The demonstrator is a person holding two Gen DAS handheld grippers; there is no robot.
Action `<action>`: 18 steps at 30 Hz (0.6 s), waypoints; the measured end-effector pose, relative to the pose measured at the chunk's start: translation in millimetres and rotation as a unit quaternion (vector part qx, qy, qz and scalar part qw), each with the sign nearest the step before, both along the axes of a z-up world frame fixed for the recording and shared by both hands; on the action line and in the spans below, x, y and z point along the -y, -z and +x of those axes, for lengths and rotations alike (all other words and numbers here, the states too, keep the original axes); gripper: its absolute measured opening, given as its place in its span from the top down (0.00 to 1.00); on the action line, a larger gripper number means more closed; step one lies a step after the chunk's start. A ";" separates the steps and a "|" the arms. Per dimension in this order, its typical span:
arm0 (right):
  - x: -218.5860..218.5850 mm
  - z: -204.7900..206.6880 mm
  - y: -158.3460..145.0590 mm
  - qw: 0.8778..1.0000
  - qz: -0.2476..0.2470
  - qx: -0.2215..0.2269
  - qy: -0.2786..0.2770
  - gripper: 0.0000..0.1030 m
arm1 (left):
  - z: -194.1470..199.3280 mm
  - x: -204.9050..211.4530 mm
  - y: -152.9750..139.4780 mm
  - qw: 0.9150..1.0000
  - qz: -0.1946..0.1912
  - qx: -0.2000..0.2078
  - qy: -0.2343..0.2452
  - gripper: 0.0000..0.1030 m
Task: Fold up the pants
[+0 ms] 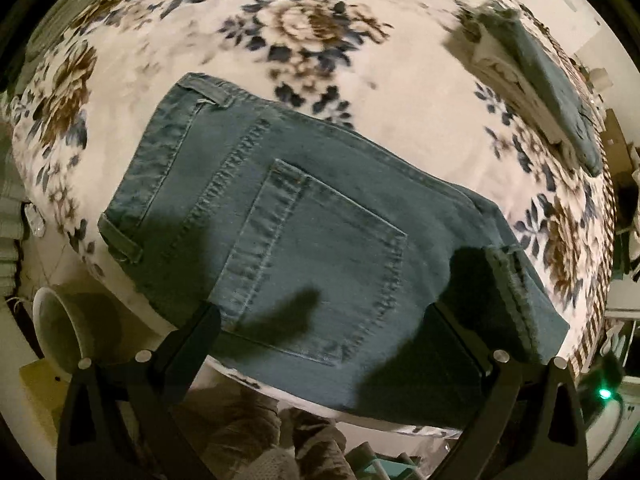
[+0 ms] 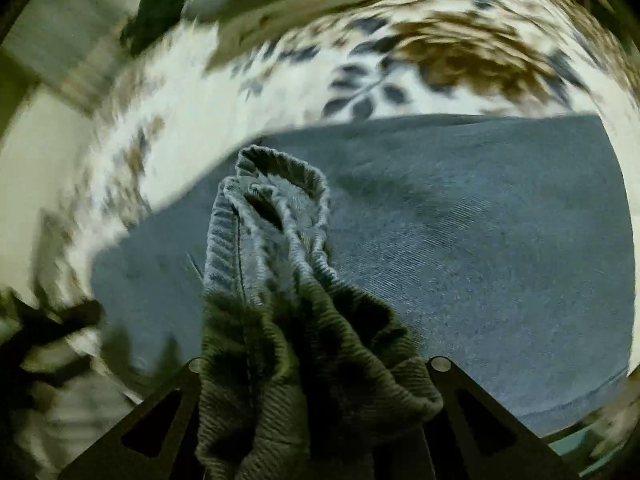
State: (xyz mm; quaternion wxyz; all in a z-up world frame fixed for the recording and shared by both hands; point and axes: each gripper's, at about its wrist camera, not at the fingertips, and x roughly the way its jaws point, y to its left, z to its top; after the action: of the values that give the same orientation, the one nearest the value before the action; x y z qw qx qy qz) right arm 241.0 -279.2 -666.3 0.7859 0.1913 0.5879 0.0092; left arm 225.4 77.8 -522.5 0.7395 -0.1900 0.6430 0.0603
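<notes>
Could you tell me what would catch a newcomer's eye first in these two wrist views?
Most striking is the pair of blue jeans lying across the floral blanket, back pocket facing up in the middle of the left wrist view. In the right wrist view, a bunched hem of the denim fills the centre, clamped in the right gripper. The left gripper stands wide open over the near edge of the jeans.

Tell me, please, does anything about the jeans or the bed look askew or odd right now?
Mainly the jeans: they lie skewed on the floral blanket, their near edge overhanging the bed. The right gripper holds bunched hems. No damage visible.
</notes>
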 end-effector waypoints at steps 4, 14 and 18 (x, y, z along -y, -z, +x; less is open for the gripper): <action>-12.2 16.0 16.7 0.995 0.053 -0.068 -0.041 0.36 | 5.4 -0.7 -0.3 1.000 -0.018 0.003 -0.002 0.00; 104.9 -31.0 -38.4 0.994 0.088 -0.055 0.040 0.22 | 24.3 60.9 10.5 0.996 -0.070 0.011 0.062 0.00; 158.2 -43.8 -21.6 0.989 0.047 -0.098 0.095 0.22 | 27.1 108.8 45.2 0.990 -0.024 -0.008 0.141 0.02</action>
State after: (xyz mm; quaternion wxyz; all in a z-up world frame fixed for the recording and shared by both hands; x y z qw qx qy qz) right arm 197.2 -437.4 -644.7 0.7119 0.2829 0.6403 -0.0571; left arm 252.5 -31.0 -567.7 0.7304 -0.1148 0.6707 -0.0585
